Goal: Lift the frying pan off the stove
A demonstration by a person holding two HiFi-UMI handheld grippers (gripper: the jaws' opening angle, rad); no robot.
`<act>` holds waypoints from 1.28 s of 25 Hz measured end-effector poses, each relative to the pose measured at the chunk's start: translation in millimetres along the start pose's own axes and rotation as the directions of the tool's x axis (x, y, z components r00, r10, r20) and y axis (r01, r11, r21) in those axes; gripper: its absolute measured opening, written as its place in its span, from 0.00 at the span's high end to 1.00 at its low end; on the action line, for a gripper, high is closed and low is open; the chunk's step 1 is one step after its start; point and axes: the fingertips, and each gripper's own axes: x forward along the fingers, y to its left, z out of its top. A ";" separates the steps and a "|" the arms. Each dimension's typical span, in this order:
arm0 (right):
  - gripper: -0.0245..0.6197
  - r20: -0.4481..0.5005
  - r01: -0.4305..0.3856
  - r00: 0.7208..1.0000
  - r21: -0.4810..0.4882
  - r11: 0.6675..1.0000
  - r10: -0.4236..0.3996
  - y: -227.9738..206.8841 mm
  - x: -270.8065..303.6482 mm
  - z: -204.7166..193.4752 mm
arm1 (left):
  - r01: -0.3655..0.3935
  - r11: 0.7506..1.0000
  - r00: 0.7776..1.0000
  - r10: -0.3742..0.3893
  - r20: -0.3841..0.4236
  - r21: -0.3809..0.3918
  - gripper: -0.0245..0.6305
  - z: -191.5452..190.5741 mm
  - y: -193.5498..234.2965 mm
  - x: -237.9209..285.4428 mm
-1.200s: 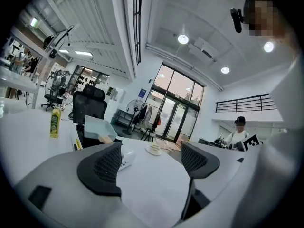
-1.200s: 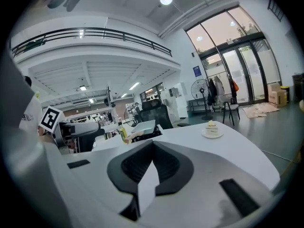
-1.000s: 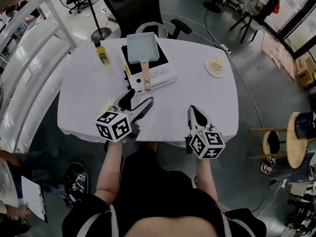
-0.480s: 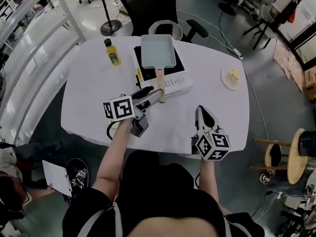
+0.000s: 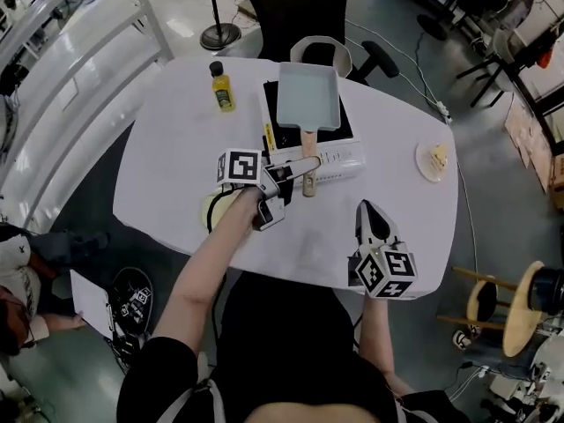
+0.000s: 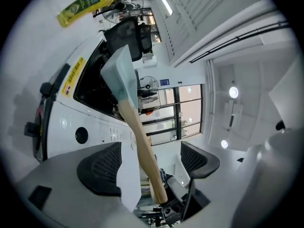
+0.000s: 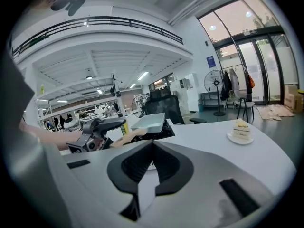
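Left gripper (image 5: 295, 167) reaches in from the side, its jaws spread wide on either flank of the wooden handle (image 6: 142, 146), which runs from the frying pan (image 5: 308, 95) on the stove (image 5: 339, 155) back toward the person. No squeeze shows yet. Right gripper (image 5: 368, 223), pinched together and empty, sits well apart over the white table (image 5: 176, 139).

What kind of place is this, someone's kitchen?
Probably not: it looks like a large lab or workshop hall. The table with its portable stove stands on a bare grey floor, beside an office chair and a loose cable.
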 end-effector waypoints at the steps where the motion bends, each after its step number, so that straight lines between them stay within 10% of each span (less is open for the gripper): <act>1: 0.96 -0.006 -0.012 1.000 -0.005 1.000 0.012 -0.6 2.9 0.6 | 0.016 1.000 1.000 -0.016 -0.004 -0.024 0.35 1.3 1.1 5.9; 13: 0.96 -0.063 -0.091 0.994 -0.018 0.996 0.090 -25.2 16.9 7.0 | 0.089 0.995 0.995 -0.092 -0.050 -0.046 0.36 -0.3 -2.4 36.0; 22: 0.96 -0.073 -0.138 0.988 -0.015 0.990 0.137 -30.5 25.7 7.4 | -0.030 1.000 0.999 0.030 -0.031 0.003 0.79 2.8 11.8 34.0; 32: 0.96 -0.077 -0.164 0.984 -0.011 0.986 0.163 -37.0 30.8 9.2 | -0.073 0.996 0.996 0.075 -0.043 0.046 0.80 -0.3 10.8 40.3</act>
